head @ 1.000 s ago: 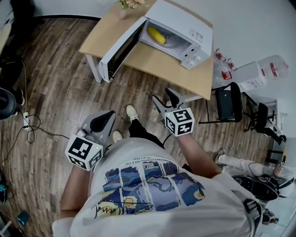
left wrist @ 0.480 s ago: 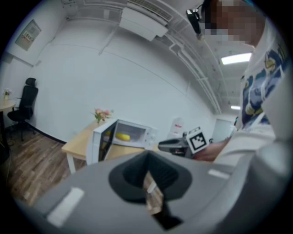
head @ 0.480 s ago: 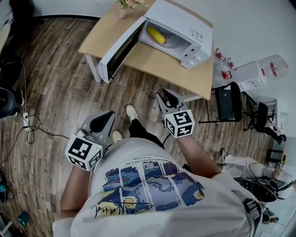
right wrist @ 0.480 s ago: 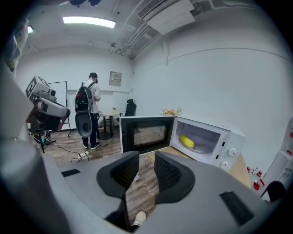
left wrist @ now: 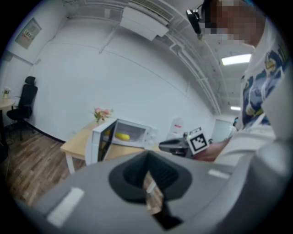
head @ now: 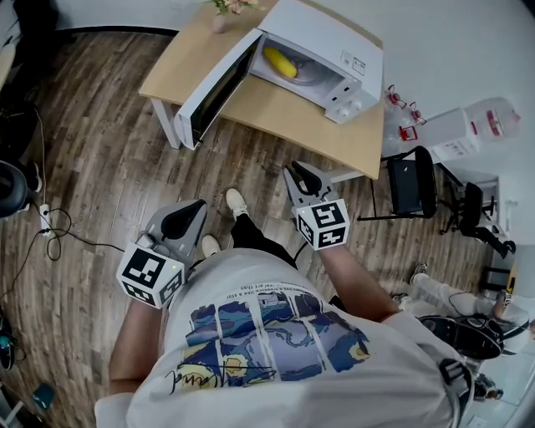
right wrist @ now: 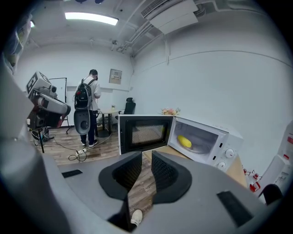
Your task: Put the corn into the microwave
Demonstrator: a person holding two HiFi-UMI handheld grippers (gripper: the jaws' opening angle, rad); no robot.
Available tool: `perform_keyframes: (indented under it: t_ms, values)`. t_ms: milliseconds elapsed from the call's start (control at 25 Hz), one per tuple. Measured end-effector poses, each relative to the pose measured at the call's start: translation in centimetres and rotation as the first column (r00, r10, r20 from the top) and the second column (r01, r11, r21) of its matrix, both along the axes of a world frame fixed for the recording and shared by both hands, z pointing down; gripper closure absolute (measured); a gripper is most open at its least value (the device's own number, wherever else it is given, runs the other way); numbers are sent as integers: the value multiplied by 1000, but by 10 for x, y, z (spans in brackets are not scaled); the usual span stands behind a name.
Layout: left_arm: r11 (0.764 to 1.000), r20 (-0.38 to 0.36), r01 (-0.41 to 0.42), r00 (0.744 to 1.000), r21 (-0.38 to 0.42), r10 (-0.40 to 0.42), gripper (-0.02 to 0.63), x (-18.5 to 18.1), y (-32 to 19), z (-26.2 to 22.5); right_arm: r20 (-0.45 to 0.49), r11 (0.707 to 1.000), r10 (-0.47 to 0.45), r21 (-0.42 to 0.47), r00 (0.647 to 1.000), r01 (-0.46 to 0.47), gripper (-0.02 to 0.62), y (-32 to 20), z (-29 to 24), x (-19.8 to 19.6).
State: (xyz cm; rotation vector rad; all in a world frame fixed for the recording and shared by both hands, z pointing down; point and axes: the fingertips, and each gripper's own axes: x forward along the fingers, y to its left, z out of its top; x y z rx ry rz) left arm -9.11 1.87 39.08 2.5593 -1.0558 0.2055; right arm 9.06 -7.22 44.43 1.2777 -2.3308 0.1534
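1. The corn [head: 282,62] is lying inside the microwave [head: 334,50], on the plate in its cavity, with nothing gripping it.
2. The microwave is sitting on the desk [head: 276,113], and its door [head: 213,88] is hanging wide open, swung out to the side away from the control knobs.
3. The left tongs [head: 194,211] are hovering well apart from the microwave, out over the wooden floor [head: 100,150] on the door's side. Their jaws are clenched together with nothing between them.
4. The right tongs [head: 294,173] are hovering closer to the microwave than the left tongs, though still clear of the desk's edge, and are pointing toward the open cavity. Their jaws have just been closing and are now pressed together, holding nothing; only floor is showing through the slit between them.
5. A small pot of flowers [head: 227,7] is standing on the desk just beyond the microwave's door.
6. In the right gripper view, a person with a backpack [right wrist: 87,107] is standing far off, past the microwave's open door.
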Motion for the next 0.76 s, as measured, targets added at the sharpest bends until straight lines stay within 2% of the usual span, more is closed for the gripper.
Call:
perform_keyframes:
  t_ms: [760]
  values:
    - [1000, -1, 5, 1000, -12, -5, 597, 9, -18, 2, -20, 1000, 8, -17, 1000, -9, 528, -20, 9, 13]
